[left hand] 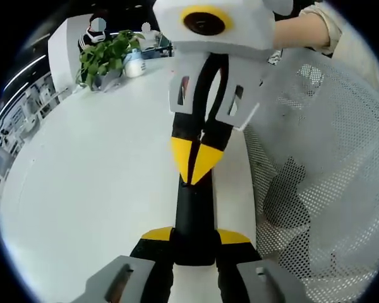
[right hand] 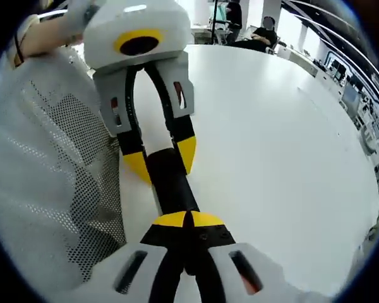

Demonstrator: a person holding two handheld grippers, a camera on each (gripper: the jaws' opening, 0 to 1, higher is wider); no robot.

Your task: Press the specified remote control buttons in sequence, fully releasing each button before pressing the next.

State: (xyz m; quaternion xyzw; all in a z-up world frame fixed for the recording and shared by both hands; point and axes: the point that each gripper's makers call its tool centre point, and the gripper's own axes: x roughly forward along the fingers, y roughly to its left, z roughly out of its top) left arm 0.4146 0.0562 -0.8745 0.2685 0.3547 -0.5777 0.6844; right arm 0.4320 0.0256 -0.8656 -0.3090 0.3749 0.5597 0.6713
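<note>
the left gripper [left hand: 194,243] holds the remote control [left hand: 194,218] by one end, its yellow-tipped jaws set either side of the black body. the right gripper [left hand: 196,165] has its jaws pinched together into one narrow tip, and that tip rests on the remote's top face partway along. in the right gripper view the same holds: the right gripper [right hand: 188,221] is drawn to a point on the remote control [right hand: 170,183], and the left gripper [right hand: 161,158] clamps the far end.

to press well, push straight down with the tip, keep the clamp steady, then lift clear before the next button.

the remote lies near the desk [left hand: 101,164] edge beside a white mesh fabric [left hand: 328,164], long axis along that edge, its held end toward the person.
</note>
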